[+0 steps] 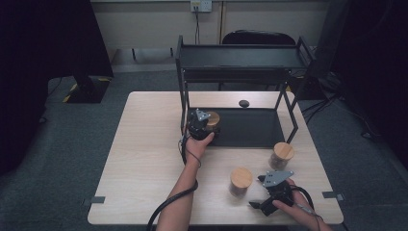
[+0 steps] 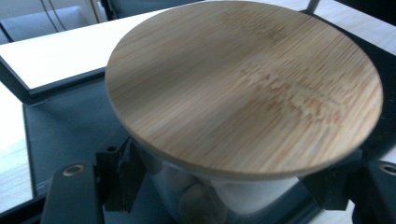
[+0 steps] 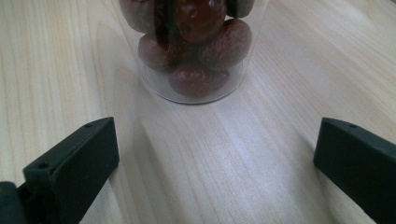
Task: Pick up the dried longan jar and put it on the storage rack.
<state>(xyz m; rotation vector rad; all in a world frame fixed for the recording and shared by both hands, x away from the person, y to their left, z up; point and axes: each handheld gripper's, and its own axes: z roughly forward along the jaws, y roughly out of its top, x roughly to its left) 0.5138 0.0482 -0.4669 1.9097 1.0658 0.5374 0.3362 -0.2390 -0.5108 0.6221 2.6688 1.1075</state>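
Two grippers: our left gripper (image 1: pixel 201 126) clamps its fingers on a lidded jar (image 2: pixel 243 88) over the rack's dark tray (image 1: pixel 250 127); our right gripper (image 1: pixel 269 195) fingers stand wide before another jar (image 3: pixel 194 46) on the worktop (image 1: pixel 144 154).

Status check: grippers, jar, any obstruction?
Left gripper shut on wooden-lidded jar at rack's bottom tray. Right gripper open, short of nut jar. Nothing between.

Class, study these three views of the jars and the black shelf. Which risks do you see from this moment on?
1. The left gripper grips a jar below its wide bamboo lid, close to the shelf's post; a careless move might knock it.
2. The right gripper is open, with a glass jar of brown fruit just ahead; pushing forward off-centre could topple it.
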